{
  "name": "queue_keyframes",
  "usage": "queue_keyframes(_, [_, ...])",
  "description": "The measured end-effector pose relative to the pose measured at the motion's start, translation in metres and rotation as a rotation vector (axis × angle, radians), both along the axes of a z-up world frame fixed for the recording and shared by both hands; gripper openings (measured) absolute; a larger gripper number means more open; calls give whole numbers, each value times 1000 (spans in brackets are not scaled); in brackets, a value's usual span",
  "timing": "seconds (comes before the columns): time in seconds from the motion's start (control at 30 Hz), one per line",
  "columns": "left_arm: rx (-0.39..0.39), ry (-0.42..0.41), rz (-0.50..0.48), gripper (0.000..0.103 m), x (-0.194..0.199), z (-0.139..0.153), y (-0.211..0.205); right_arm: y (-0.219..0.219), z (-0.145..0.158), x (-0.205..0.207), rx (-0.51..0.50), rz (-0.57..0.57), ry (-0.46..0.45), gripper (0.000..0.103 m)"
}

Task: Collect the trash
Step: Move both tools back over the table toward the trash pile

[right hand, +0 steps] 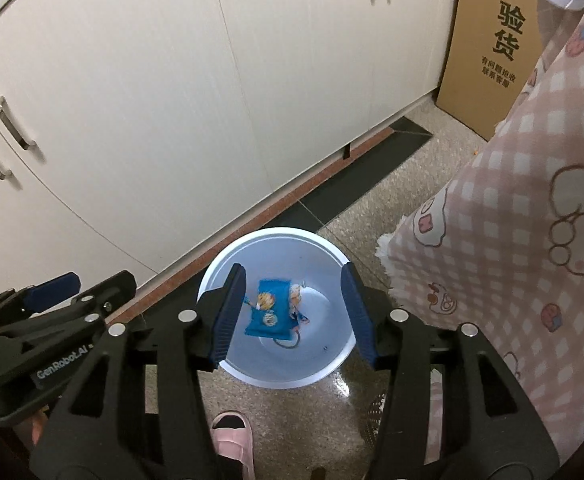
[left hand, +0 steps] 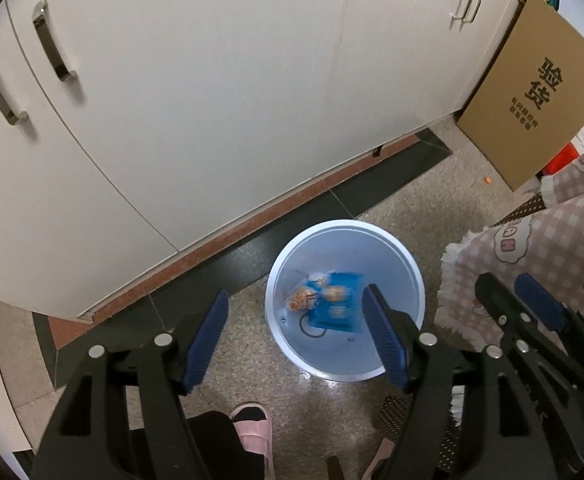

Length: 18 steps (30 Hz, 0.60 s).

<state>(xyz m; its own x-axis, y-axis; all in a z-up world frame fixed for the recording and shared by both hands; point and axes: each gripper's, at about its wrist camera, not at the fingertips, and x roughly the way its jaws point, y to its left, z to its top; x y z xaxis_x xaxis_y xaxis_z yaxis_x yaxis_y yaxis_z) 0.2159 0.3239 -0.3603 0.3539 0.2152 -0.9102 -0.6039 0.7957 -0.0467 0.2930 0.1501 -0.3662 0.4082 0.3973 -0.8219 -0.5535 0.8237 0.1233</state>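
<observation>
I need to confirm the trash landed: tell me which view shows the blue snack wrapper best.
The right wrist view: the blue snack wrapper lies in plain sight on the bottom of the bin, framed between the open right tongs. In the left wrist view it is blurrier and partly cut off by a tong finger.

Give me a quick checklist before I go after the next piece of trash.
1. Left gripper open, nothing held: ok.
2. Right gripper open, nothing held: ok.
3. Blue snack wrapper lying inside the blue bin: ok.
4. Bin upright on the floor: ok.
5. Orange scrap on the floor by the cardboard box not collected: not ok.
6. More trash elsewhere: cannot tell.
</observation>
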Motion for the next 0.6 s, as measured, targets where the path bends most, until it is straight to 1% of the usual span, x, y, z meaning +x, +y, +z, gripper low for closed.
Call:
queue_keyframes(0.1, [3,-19,3,68,-4,10,-2,-2,20,-8,-10,-5,-49,50])
queue_keyframes(0.27, [18,-72,7,68,-17,39,-9,-9,53,-24,-13,-6,-131,51])
queue_keyframes(0.4, [40,-137,22,68,-34,72,-13,-14,82,-42,16,5,-181,52])
queue_keyframes(0.43, [51,-163,30,68,-42,86,-14,-16,93,-48,31,8,-199,52])
queue_keyframes(0.5, [68,-199,42,68,-52,104,-17,-21,113,-64,57,13,-233,52])
queue_keyframes(0.53, [79,-228,47,68,-61,119,-19,-25,128,-73,79,17,-256,52])
queue_keyframes(0.6, [98,-274,52,68,-73,142,-24,-31,150,-86,111,20,-293,55])
